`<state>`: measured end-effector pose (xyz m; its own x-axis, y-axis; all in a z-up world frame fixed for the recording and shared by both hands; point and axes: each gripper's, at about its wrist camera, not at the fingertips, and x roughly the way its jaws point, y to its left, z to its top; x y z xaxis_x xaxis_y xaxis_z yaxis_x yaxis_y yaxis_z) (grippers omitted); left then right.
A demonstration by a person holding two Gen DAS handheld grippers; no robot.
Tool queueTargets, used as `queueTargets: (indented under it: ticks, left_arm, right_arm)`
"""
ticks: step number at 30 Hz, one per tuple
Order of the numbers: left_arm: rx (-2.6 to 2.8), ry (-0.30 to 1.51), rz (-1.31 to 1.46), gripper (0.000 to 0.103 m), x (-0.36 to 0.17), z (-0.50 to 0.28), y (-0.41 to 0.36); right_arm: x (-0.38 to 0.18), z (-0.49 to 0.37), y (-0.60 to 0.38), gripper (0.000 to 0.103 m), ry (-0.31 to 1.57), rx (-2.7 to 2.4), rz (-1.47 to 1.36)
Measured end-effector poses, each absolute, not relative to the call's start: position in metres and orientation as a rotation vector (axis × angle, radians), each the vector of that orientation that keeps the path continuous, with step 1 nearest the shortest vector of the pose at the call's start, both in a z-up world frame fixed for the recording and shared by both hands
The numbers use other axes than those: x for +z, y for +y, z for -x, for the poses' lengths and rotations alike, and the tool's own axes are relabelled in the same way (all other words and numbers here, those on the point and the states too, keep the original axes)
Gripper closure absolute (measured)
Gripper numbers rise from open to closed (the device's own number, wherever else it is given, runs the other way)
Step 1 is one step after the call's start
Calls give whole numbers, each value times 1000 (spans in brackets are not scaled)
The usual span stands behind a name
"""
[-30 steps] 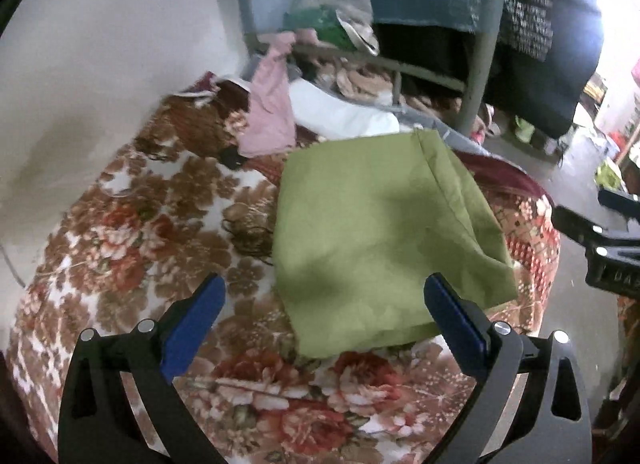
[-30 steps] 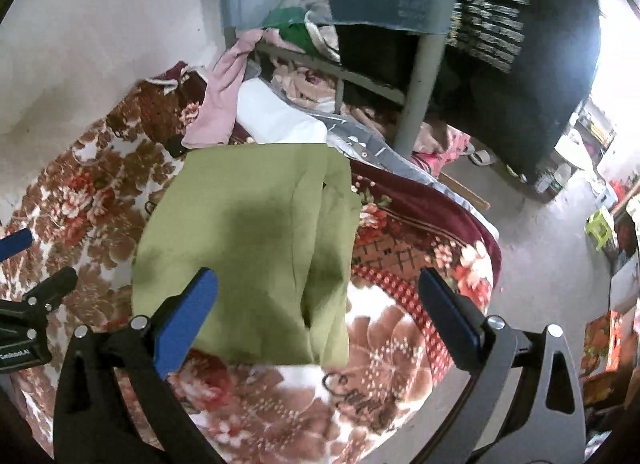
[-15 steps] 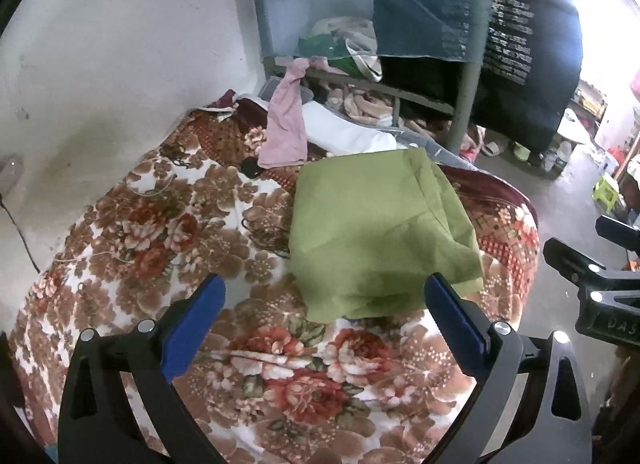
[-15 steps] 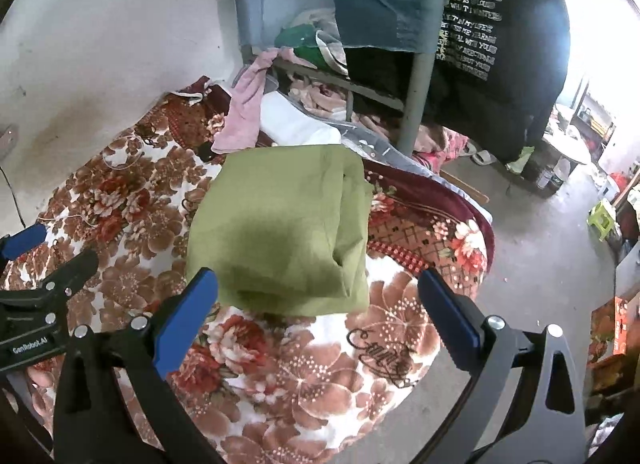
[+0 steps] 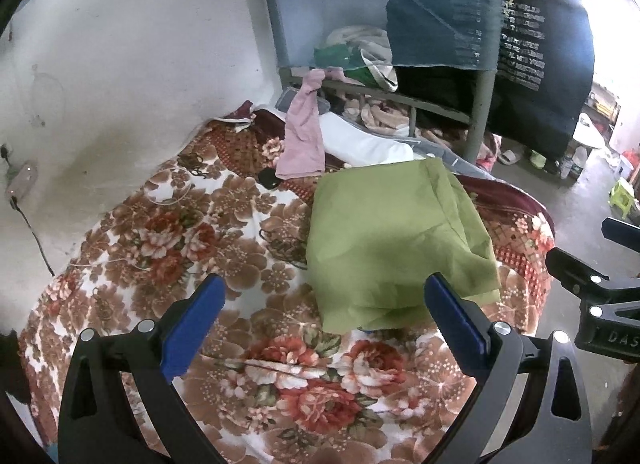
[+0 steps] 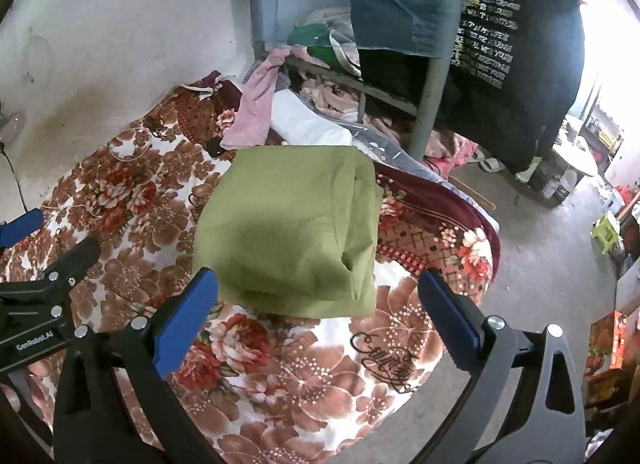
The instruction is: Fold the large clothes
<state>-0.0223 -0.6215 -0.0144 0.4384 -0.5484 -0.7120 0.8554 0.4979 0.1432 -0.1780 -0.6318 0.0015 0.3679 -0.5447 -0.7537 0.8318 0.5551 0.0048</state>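
While we hold both tools up over the bed, the green cloth [image 5: 394, 240] lies folded in a thick, neat stack on the flowery blanket [image 5: 192, 232]. It sits out in front of both sets of jaws, not touching them. From our left gripper [image 5: 324, 316], the cloth is ahead and a bit toward the right jaw. From our right gripper [image 6: 316, 312], the cloth [image 6: 292, 232] is ahead and closer to the left jaw.

Both sets of jaws are spread wide apart, and nothing is between them.

We think the cloth is soft and light. It will bend and flop if we lift it by one spot, and the layers could slide apart. The edge nearest the jaws shows a few stacked layers. That is a good place to pinch, with one gripper near each near corner, so all the layers come up together. The side toward the room has a loose flap that could fall open.

Compared with a second ago, the cloth looks smaller and farther from the jaws, and we see more of the blanket in front of it. So we have pulled both tools back and up. The cloth itself has kept its folded shape. We think the folding looks done.
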Motion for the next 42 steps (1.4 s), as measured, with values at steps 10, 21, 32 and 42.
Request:
queueTargets:
  ticks: [10, 21, 32, 42]
  left_arm:
    - [-892, 635, -560, 5, -25, 26, -642]
    - [-888, 612, -581, 5, -24, 37, -652]
    - [-883, 627, -557, 5, -22, 38, -648]
    - [-872, 622, -526, 5, -19, 39, -647]
  right_arm:
    - [-13, 174, -653, 5, 793, -876, -419]
    - [-22, 179, -663, 5, 814, -841, -430]
    - [-35, 181, -663, 5, 849, -817, -438]
    - [-35, 182, -664, 5, 855, -820, -427]
